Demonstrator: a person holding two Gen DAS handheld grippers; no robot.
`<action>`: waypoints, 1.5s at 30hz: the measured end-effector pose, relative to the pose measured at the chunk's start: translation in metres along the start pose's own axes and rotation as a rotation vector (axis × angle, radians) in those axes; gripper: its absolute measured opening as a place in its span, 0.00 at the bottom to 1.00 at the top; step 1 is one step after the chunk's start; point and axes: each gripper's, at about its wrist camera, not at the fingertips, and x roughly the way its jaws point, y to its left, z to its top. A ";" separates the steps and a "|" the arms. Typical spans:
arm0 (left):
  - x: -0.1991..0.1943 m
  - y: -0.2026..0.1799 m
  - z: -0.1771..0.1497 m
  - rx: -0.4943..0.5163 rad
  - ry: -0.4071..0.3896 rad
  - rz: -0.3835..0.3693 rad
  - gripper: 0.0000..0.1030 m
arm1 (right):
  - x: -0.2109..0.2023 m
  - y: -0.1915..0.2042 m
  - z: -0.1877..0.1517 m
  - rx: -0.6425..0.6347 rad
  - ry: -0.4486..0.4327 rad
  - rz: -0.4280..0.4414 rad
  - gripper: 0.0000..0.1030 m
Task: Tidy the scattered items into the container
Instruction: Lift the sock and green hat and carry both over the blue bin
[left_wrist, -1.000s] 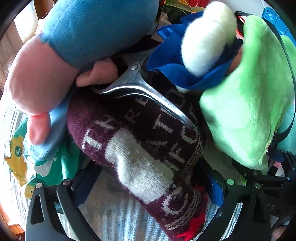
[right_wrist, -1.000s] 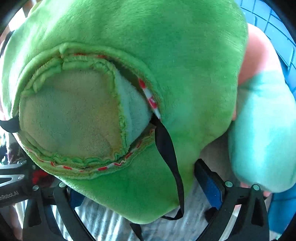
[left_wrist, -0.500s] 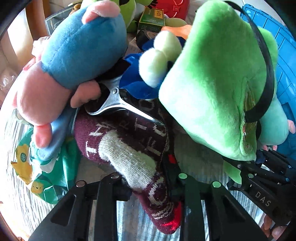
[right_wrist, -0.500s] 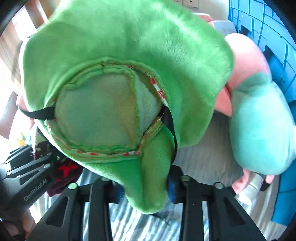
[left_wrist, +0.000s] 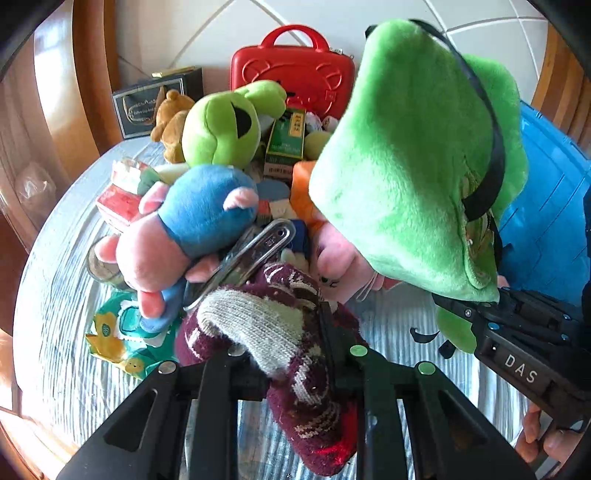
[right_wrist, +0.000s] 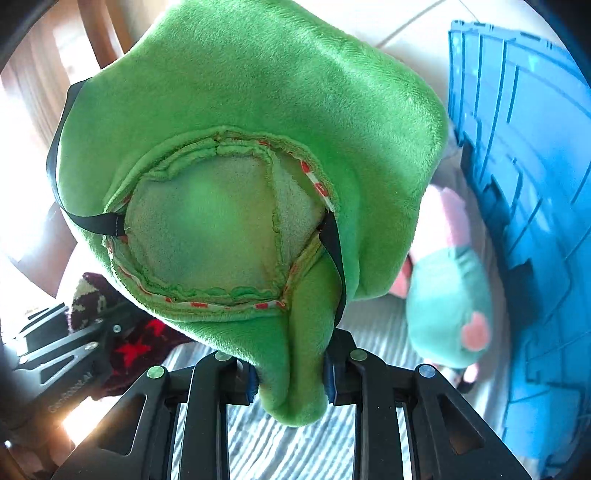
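Note:
My left gripper (left_wrist: 291, 373) is shut on a maroon knitted sock (left_wrist: 295, 354) with white lettering and a grey heel, lifted just off the table. My right gripper (right_wrist: 290, 373) is shut on a green plush hat (right_wrist: 258, 147) with a black strap, held up; the hat also shows in the left wrist view (left_wrist: 406, 155), with the right gripper (left_wrist: 476, 314) below it. The blue crate (right_wrist: 524, 184) stands at the right, also seen in the left wrist view (left_wrist: 546, 206).
A pile lies on the striped cloth: a blue-and-pink plush (left_wrist: 192, 229), metal tongs (left_wrist: 251, 251), a green frog plush (left_wrist: 225, 125), a brown bear (left_wrist: 170, 118), a green box (left_wrist: 286, 144), a red case (left_wrist: 295, 70), a floral packet (left_wrist: 118, 332). A teal-and-pink plush (right_wrist: 450, 306) lies beside the crate.
Both grippers closed on their items and pulled back and up from the pile. The sock and the green hat rose with them, and more of the table came into view.

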 end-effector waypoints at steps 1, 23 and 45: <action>-0.008 -0.002 0.006 -0.002 -0.019 0.001 0.20 | -0.007 -0.001 0.003 -0.002 -0.008 -0.002 0.25; -0.087 -0.024 0.099 0.157 -0.285 -0.013 0.20 | -0.148 -0.040 0.074 0.067 -0.206 -0.153 0.25; -0.129 -0.232 0.177 0.309 -0.383 -0.139 0.20 | -0.261 -0.151 0.129 0.141 -0.315 -0.391 0.25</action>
